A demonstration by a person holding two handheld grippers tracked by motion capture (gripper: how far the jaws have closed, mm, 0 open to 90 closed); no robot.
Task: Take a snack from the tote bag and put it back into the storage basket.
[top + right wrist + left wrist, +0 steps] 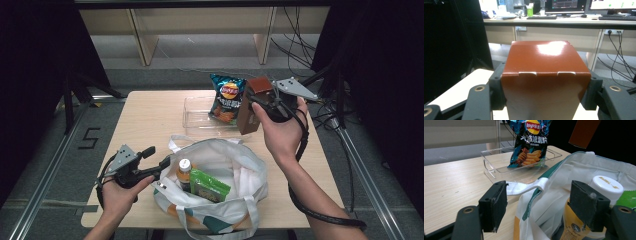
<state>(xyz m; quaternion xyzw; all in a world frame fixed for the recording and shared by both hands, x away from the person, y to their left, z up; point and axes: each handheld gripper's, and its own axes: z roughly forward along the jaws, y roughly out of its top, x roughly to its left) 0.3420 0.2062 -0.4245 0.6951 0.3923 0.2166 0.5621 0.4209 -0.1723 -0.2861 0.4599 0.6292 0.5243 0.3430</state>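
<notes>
Tote bag (235, 175): nearest to us, at the near edge of the tabletop; a bottle (184, 171) and a green packet (209, 185) stand inside.
Left gripper (156, 158): we see its jaws spread apart at the bag's rim, clasping nothing.
Brown box (252, 102): lifted above the far right of the tabletop, beside the clear tray (195, 117) with the chips bag (227, 97).
Right gripper (260, 102): clenched on the box's two opposite sides.
Handling: we judge it light, stiff, glossy cardboard, a little slippery; take it on flat side walls, gently, so it does not dent.
</notes>
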